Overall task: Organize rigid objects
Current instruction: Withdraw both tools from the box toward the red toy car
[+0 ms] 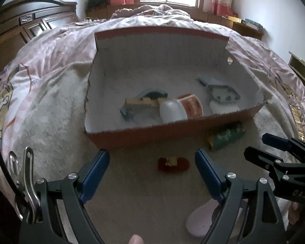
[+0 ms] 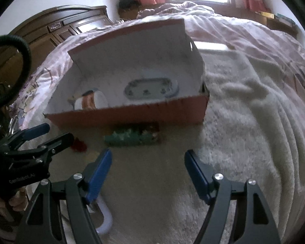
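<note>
An open red cardboard box (image 1: 152, 135) with a white inside stands on a fluffy blanket on the bed; it also shows in the right wrist view (image 2: 132, 114). Inside lie a white bottle with an orange label (image 1: 181, 107), a wooden and grey tool (image 1: 142, 101) and a grey oval piece (image 1: 221, 93). In front of the box lie a green packet (image 1: 226, 137), a small red and yellow item (image 1: 172, 163) and a pink-white object (image 1: 201, 217). My left gripper (image 1: 152, 162) is open and empty above the red item. My right gripper (image 2: 148, 162) is open and empty, just short of the green packet (image 2: 132, 136).
The bed has a pink patterned cover (image 1: 40, 61). A dark wooden headboard (image 1: 30, 22) stands at the left. Low shelves (image 1: 246, 26) and a window are at the back. The blanket (image 2: 244, 122) spreads to the right of the box.
</note>
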`<state>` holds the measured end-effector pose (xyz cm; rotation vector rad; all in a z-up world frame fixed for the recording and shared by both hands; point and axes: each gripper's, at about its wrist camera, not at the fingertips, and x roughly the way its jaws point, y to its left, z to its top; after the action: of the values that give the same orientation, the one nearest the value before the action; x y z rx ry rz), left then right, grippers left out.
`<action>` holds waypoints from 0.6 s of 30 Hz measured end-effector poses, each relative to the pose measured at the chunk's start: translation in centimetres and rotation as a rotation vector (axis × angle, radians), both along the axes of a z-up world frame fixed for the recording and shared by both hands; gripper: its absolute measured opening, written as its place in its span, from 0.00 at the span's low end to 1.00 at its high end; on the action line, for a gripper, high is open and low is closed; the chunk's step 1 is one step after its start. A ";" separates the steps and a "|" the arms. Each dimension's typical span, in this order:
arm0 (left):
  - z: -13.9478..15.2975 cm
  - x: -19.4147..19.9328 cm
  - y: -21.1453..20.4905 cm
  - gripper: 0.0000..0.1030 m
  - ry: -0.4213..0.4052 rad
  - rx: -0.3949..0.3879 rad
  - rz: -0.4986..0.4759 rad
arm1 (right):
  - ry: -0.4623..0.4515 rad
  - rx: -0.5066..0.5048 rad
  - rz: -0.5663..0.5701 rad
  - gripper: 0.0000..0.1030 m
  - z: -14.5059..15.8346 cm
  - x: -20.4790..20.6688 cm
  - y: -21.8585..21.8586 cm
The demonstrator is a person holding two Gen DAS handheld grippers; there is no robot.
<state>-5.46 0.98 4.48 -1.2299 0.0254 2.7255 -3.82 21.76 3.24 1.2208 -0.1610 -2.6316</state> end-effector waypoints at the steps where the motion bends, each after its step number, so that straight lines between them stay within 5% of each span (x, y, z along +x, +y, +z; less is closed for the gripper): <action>1: -0.2 0.0 0.1 0.85 -0.004 -0.002 0.000 | -0.006 0.000 -0.001 0.75 -0.2 0.0 0.1; 18: -2.3 -0.3 2.6 0.64 -0.038 -0.063 -0.046 | -0.015 0.013 0.010 0.80 -1.6 0.0 -0.4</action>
<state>-5.76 3.58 2.20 -1.2810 0.1344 2.6807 -3.78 21.37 1.67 1.2418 -0.1407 -2.6197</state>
